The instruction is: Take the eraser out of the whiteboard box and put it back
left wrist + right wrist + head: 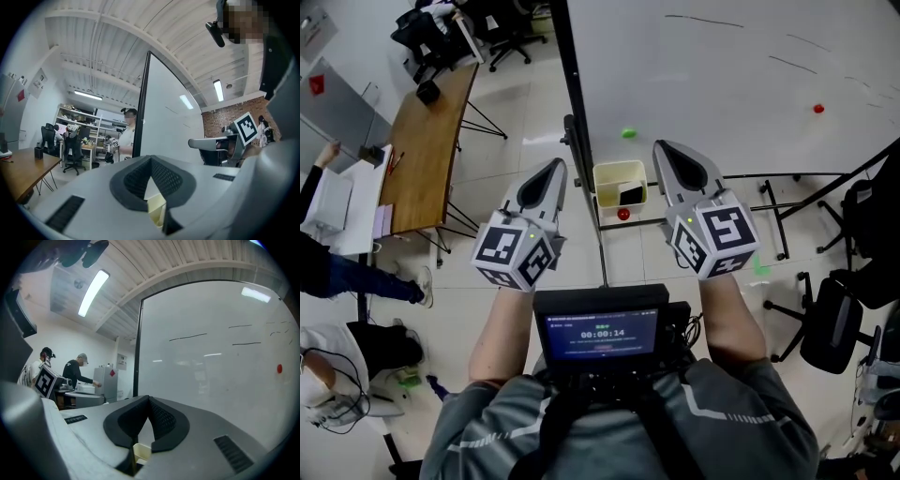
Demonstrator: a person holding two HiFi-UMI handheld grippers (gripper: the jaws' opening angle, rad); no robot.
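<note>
Left tool [553,169] closed, empty. Right tool [667,150] closed, empty. Eraser [631,195] lies in box [619,166] by whiteboard [722,66], seen between the tools, untouched.

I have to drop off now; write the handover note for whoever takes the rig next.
Left gripper: shut, empty, held facing the whiteboard.
Right gripper: shut, empty, alongside it.
Eraser: lying in the whiteboard box, ahead between the two grippers.
Done: nothing yet, eraser not taken out.
Left: open a gripper, lift the eraser out, put it back.
</note>
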